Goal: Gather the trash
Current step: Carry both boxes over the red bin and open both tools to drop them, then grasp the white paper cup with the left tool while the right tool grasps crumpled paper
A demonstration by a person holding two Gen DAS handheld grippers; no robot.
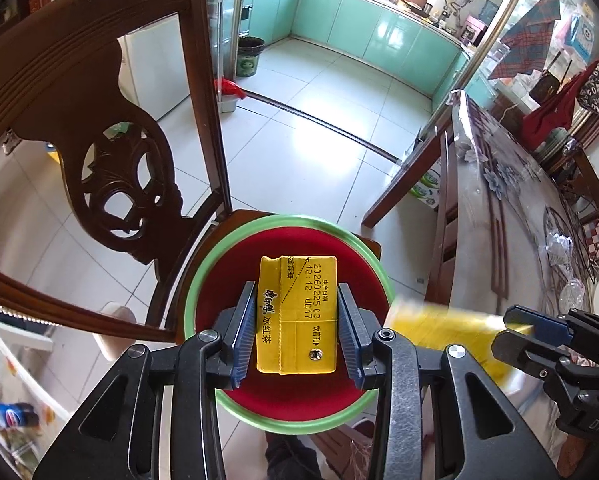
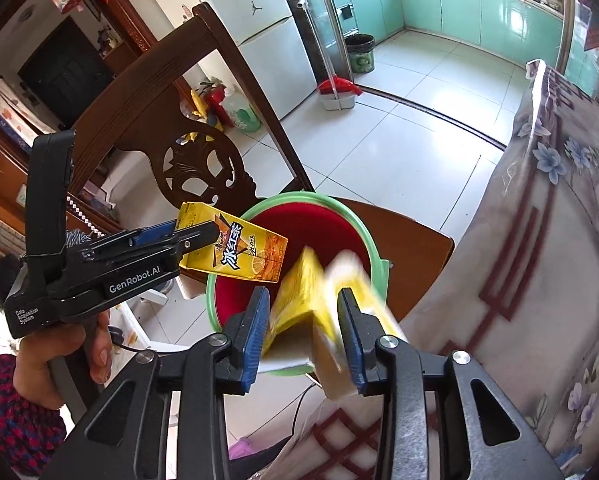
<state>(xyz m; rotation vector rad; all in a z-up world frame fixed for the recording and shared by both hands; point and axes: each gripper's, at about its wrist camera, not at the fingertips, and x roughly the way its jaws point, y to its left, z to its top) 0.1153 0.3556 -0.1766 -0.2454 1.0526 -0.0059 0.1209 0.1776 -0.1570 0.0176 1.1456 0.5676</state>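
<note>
A red bucket (image 1: 203, 276) with a green rim stands on a wooden chair seat. My left gripper (image 1: 297, 288) is shut on a yellow iced-tea carton (image 1: 295, 312), held flat just above the bucket's mouth. In the right wrist view that same carton (image 2: 251, 252) hangs over the bucket's (image 2: 283, 204) left rim in my left gripper (image 2: 203, 232). A second yellow carton (image 2: 295, 296), tilted and blurred, sits loose between the spread fingers of my right gripper (image 2: 304, 294) over the near rim. The left wrist view shows this carton (image 1: 439, 324) smeared beside my right gripper (image 1: 507, 326).
The carved chair back (image 1: 99, 92) rises left of the bucket. A table with a floral cover (image 2: 539, 240) stands close on the right. A hand (image 2: 59, 352) holds the left gripper. A green waste bin (image 2: 361, 54) and a red dustpan (image 2: 337, 92) stand on the tiled floor beyond.
</note>
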